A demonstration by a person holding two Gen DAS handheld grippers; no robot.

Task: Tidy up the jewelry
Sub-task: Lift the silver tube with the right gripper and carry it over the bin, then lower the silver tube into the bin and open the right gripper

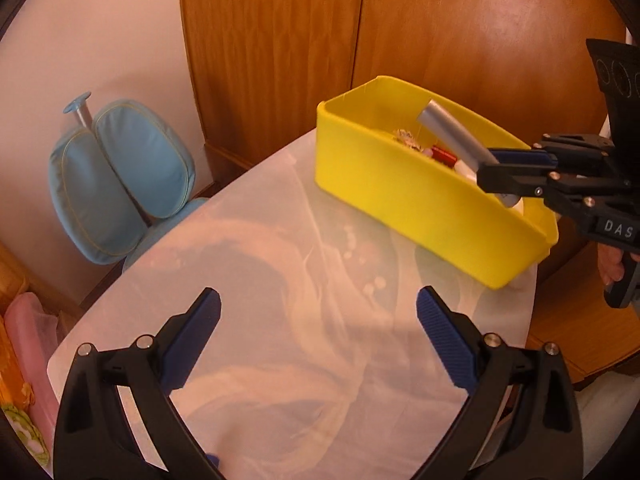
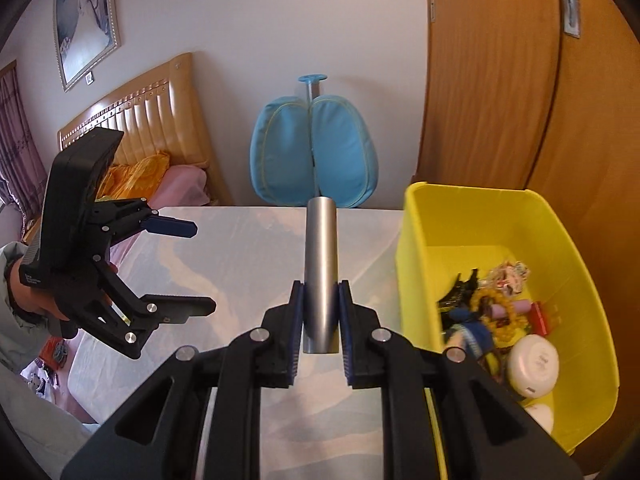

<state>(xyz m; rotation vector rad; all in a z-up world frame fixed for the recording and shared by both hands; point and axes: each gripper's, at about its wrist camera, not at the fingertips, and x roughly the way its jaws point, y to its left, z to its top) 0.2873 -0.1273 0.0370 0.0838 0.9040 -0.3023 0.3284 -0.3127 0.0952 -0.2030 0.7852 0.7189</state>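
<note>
1. In the right wrist view the left gripper is at the far left, above the table's left edge, held by a hand in a pale sleeve. Its tongs are spread wide with nothing between them, the blue-padded finger above the black one.
2. The table carries a pale, cloud-patterned cover. In the left wrist view the left gripper hangs open over bare cover near the near edge.
3. Beyond the table's far edge stands a blue chair with a split backrest, against the wall.
4. Mid-frame, the right gripper pinches a grey metal tube. The blue pads press on both flanks of its lower part.
5. The tube's long axis runs along the gripper's fingers, straight away from the camera, its free end pointing toward the chair and its near cut end sitting between the fingers.
6. In the left wrist view the same tube is in the air above the yellow bin, slanted, its free end up and to the left, its lower end in the right gripper.
7. The bin sits at the table's right edge, reaching the far right corner.
8. Inside it lie a tangle of jewellery, a black hair claw, a small red box and a round white case.
</note>
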